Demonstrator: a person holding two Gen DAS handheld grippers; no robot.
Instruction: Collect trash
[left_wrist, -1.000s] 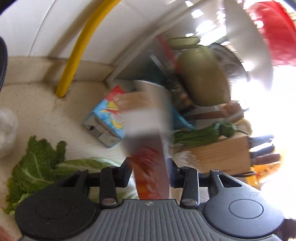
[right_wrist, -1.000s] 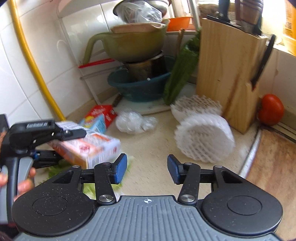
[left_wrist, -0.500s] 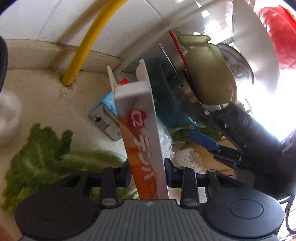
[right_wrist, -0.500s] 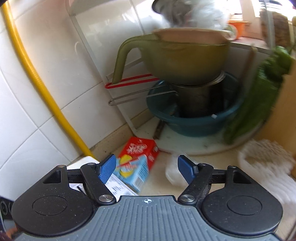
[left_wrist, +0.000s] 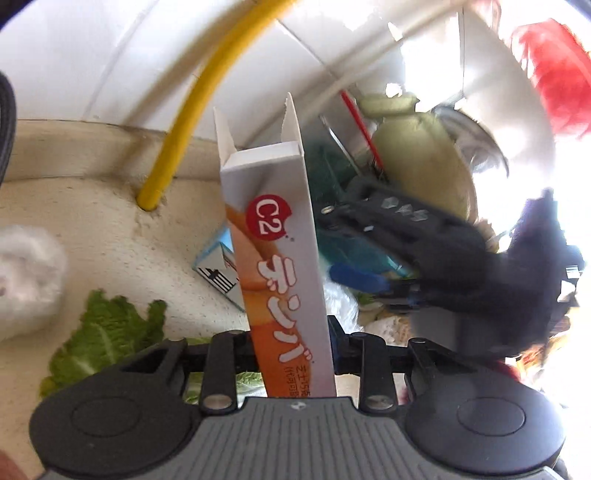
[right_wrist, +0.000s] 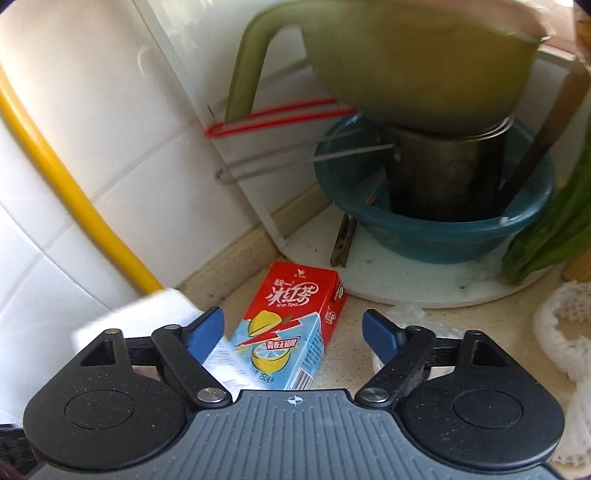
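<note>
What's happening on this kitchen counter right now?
A person is clearing trash with two handheld tongs. The left tongs are closing on an empty orange-and-white carton, held upright above the counter. The right tongs are opening, nothing gripped, aimed down at an iced tea box lying by the yellow pipe. A lettuce leaf and foam nets also lie there.

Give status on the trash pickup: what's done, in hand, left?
Done: nothing visibly binned. In hand: left tool clamps the orange C2 box; right tool, opening, hovers over the ice tea carton. Left: that carton, lettuce leaf, foam nets.
</note>
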